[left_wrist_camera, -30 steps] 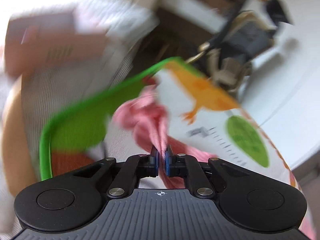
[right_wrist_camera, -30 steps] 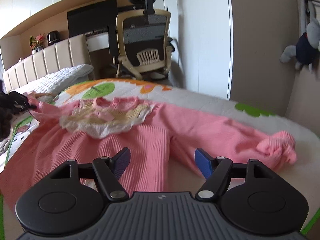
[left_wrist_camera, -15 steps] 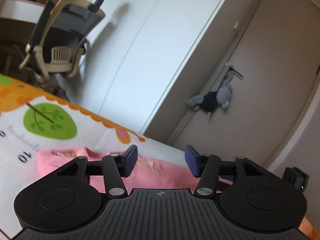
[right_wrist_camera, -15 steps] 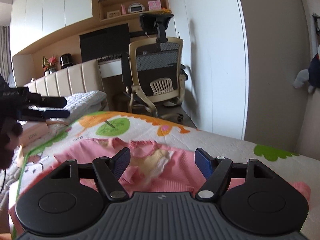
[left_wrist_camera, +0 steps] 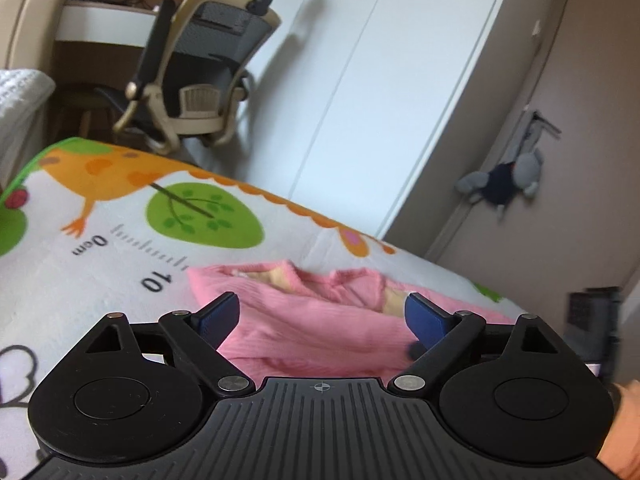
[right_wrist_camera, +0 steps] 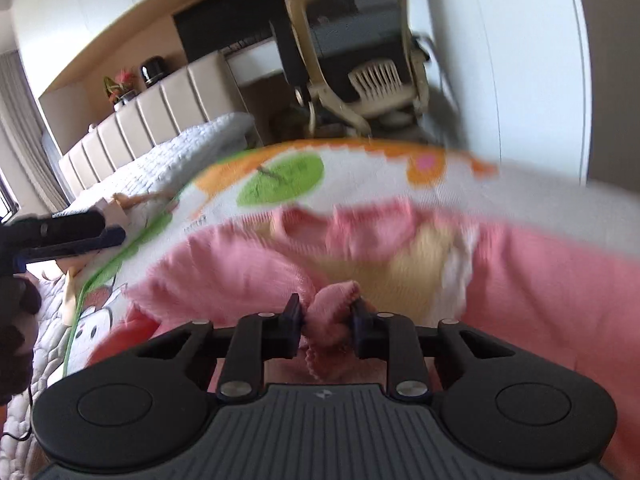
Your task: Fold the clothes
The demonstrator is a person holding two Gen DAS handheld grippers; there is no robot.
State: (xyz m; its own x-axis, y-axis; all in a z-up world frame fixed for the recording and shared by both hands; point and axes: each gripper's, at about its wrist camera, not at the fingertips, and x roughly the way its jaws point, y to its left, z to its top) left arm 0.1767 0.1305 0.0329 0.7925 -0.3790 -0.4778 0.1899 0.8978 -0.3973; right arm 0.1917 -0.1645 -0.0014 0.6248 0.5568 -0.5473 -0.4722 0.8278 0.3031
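The left gripper point(left_wrist_camera: 322, 318) has its two blue-tipped fingers spread wide, with nothing between them. Directly ahead of it and slightly below lies the pink ribbed knit garment with a cream and white collar panel point(left_wrist_camera: 304, 320), spread on the white play blanket printed with orange animals, green trees and a ruler scale point(left_wrist_camera: 120, 248). The left fingertips do not touch the fabric as far as this view shows. To the far right of the left gripper, part of a person's orange sleeve point(left_wrist_camera: 624, 428) shows at the frame edge.

The right gripper point(right_wrist_camera: 326, 322) is clamped on a bunched fold of the pink garment point(right_wrist_camera: 332, 316); the cloth fills the gap between the two fingers and a scalloped edge hangs below them. Which part of the garment this fold belongs to cannot be told. Ahead of the right gripper the garment's body extends left and right across the blanket point(right_wrist_camera: 360, 168), with the cream collar panel just beyond the fingers. This view is blurred.

Seen from the right wrist, the left gripper point(right_wrist_camera: 116, 234) sits well to the left of the right gripper, apart from the garment, over the blanket's green edge.

Beyond the blanket, ahead of both grippers, stands a beige and black mesh office chair point(left_wrist_camera: 204, 68). To the right of the left gripper, a grey and navy soft toy point(left_wrist_camera: 504, 184) hangs on a taupe door point(left_wrist_camera: 580, 120). A white quilted bedspread point(right_wrist_camera: 168, 156) lies left of the right gripper.
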